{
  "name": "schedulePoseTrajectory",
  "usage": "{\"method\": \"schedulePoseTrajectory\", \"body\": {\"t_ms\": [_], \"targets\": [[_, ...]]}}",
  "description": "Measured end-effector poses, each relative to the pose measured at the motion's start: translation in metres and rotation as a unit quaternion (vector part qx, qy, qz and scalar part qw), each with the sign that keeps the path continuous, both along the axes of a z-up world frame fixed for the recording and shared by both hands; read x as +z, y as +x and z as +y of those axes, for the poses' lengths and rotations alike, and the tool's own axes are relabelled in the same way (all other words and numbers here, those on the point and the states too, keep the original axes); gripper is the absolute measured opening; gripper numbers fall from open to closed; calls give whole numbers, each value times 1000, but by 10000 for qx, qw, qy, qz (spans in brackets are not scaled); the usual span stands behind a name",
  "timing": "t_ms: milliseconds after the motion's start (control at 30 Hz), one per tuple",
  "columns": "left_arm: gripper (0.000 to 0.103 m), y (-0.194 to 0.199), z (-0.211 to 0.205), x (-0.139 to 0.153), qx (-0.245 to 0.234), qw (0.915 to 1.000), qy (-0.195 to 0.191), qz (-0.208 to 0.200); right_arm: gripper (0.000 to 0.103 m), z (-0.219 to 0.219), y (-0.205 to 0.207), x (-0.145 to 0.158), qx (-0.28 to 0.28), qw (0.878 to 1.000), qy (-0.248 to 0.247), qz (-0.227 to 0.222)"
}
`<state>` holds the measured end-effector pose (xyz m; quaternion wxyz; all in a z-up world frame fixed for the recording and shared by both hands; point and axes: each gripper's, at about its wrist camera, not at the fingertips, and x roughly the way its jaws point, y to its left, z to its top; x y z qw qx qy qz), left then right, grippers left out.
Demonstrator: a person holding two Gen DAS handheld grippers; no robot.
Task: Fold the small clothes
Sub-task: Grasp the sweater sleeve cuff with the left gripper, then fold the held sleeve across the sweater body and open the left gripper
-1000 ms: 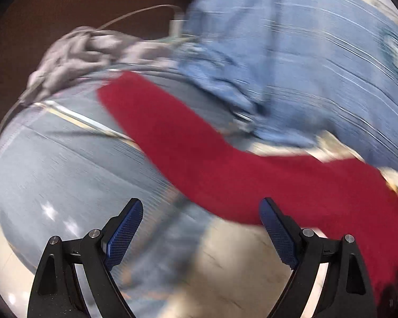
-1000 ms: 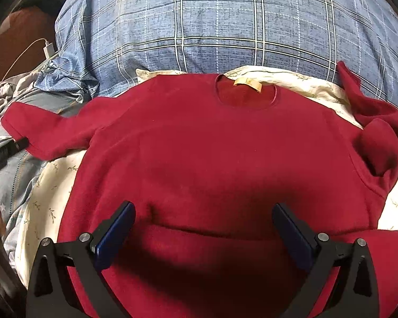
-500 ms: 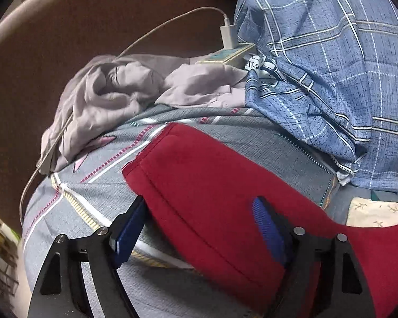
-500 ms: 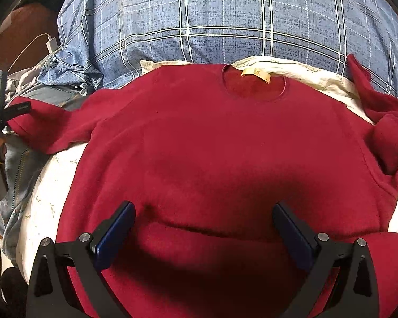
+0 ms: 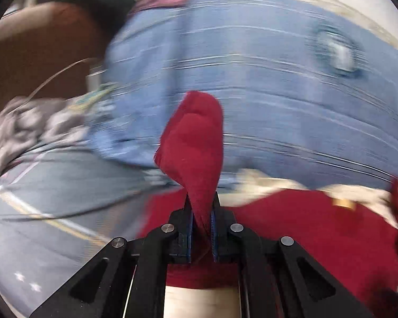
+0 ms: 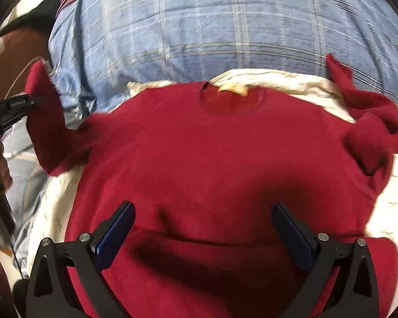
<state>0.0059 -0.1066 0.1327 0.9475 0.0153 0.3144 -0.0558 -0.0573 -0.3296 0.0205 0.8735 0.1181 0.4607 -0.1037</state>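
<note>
A small dark red sweater (image 6: 212,159) lies flat on a cream cloth (image 6: 278,83), neck and tan label (image 6: 232,88) at the far side. My left gripper (image 5: 201,220) is shut on the sweater's left sleeve (image 5: 196,143), which stands up from the jaws above the bed. In the right wrist view that lifted sleeve (image 6: 43,116) shows at the left with the left gripper's body (image 6: 10,108) beside it. My right gripper (image 6: 203,225) is open above the sweater's lower body, touching nothing. The right sleeve (image 6: 371,122) lies bunched at the right.
A blue plaid quilt (image 6: 225,26) is piled behind the sweater. Grey crumpled clothes (image 5: 26,122) and a white charger cable (image 5: 58,74) lie at the left by a brown headboard (image 5: 34,53). A grey striped sheet (image 5: 53,198) covers the left of the bed.
My left gripper has shut on the left sleeve and lifted it, swinging to the right; the view is blurred with motion. My right gripper has stayed open over the sweater.
</note>
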Motion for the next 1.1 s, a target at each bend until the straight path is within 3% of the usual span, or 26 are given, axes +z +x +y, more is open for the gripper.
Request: {"method": "schedulePoseTrajectory", "body": {"t_ms": [167,267,400,500,567,700,800,867,933,1067,1100], "targets": [[9,-14,-86,-9,-845,9959,-274,195,103,-36,-17,14,-343,9991,-78,-227],[10,-14,-120,-31,-1265,9895,-401,570,103,-64,-32,16,-630,9967,214,-466],[30,-10,-142,-66,-1578,9804,-203,1165,103,-82,-36,19,-796,9961,101,-373],[43,-23,-121,-55,-1653,9802,-95,1083,102,-91,-32,24,-712,9965,76,-436],[66,-32,-97,-38,-1589,9836,-125,841,101,-92,-23,25,-611,9971,-4,-452],[69,-54,-31,-20,-808,9960,203,323,96,-86,0,17,-364,9985,-17,-407],[69,-51,8,-26,-229,9994,85,252,91,-81,28,3,-230,9993,-1,-295],[69,-46,25,-33,65,9997,-95,213,83,-79,46,-8,-220,9997,-32,-121],[69,-38,31,-45,354,9991,-107,197,63,-79,66,-23,-168,9998,-11,112],[69,-20,36,-64,509,9978,-158,399,36,-71,88,-42,67,9995,-30,303],[69,-16,37,-64,575,9975,-188,363,14,-67,89,-41,156,9994,-123,272]]}}
